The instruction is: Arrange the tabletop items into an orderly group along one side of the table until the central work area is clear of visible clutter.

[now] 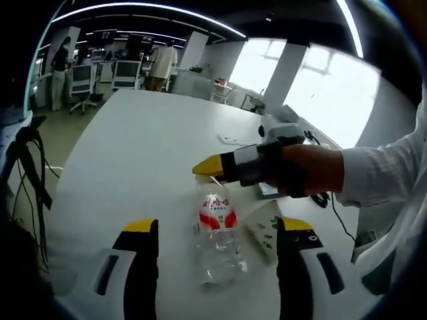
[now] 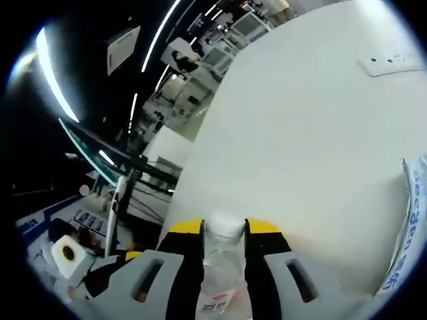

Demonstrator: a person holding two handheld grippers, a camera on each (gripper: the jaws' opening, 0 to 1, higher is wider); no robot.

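Right gripper pinched the clear water bottle on the white bench.

In the right gripper view its yellow-tipped fingers pressed on either side of the bottle's neck, just under the white cap. In the left gripper view the left gripper had its fingers spread wide, the red-labelled bottle standing between them without touching either. A small white-and-green packet lay just beside the bottle. A hand in a white sleeve held the right gripper above it.
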